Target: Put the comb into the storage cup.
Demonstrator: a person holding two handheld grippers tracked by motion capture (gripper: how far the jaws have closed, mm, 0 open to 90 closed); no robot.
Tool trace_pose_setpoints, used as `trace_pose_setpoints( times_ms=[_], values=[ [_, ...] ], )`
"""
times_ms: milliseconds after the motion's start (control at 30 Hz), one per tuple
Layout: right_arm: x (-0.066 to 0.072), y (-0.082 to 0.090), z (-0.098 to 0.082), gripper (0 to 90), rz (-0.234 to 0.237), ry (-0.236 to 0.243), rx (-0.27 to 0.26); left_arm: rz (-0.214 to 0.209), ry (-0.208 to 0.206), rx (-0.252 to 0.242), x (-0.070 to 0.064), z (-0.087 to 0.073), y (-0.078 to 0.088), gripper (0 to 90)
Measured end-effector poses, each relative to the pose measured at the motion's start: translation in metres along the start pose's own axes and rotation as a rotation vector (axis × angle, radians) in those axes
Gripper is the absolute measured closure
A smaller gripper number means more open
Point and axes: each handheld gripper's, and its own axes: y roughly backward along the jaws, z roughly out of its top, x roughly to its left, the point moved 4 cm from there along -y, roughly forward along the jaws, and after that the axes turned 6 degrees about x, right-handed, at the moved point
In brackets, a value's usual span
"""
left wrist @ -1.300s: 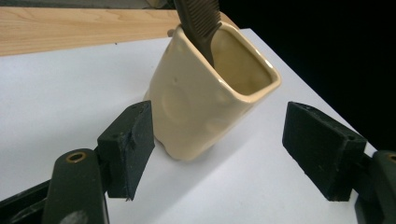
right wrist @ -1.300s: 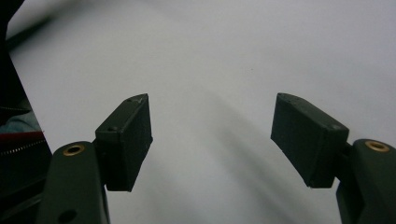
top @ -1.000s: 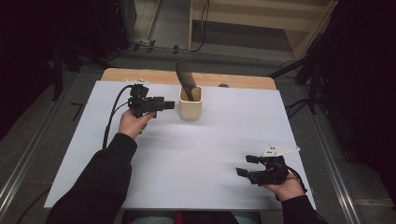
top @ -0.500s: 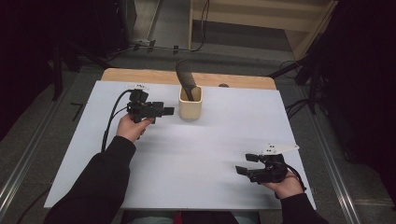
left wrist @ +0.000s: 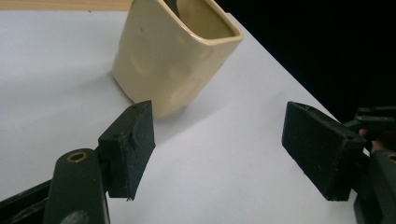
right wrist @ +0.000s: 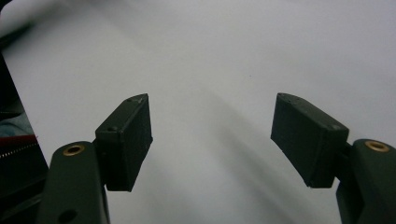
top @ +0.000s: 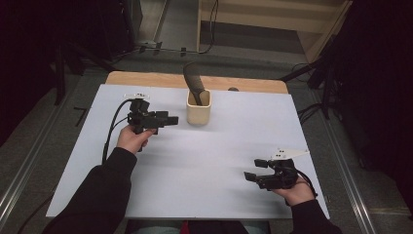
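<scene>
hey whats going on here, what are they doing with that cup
A person sits at a white table with a two-jaw gripper in each hand. The left gripper has its jaws open and points at a cream cup with a dark utensil standing in it; it is close beside the cup but not touching it. The right gripper is open too, over bare table near the front right edge, holding nothing. Nothing has been picked up yet.

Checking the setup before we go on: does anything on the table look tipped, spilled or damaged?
Nothing stands out. The cream cup stands upright on the white sheet with a dark utensil leaning out of it. No spill shows. The cup's side looks dimpled, seemingly by design.
</scene>
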Motion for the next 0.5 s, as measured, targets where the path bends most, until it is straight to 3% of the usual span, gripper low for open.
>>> trace_pose_setpoints(
  times_ms=[400, 500],
  values=[
    [0.0, -0.001, 0.001, 27.0, -0.001, 0.001, 0.001, -0.001, -0.012, 0.022, -0.01, -0.013, 0.006, 26.2],
    [0.0, -0.001, 0.001, 27.0, -0.001, 0.0, 0.001, -0.006, 0.006, 0.034, -0.012, -0.016, 0.005, 26.2]
  ],
)
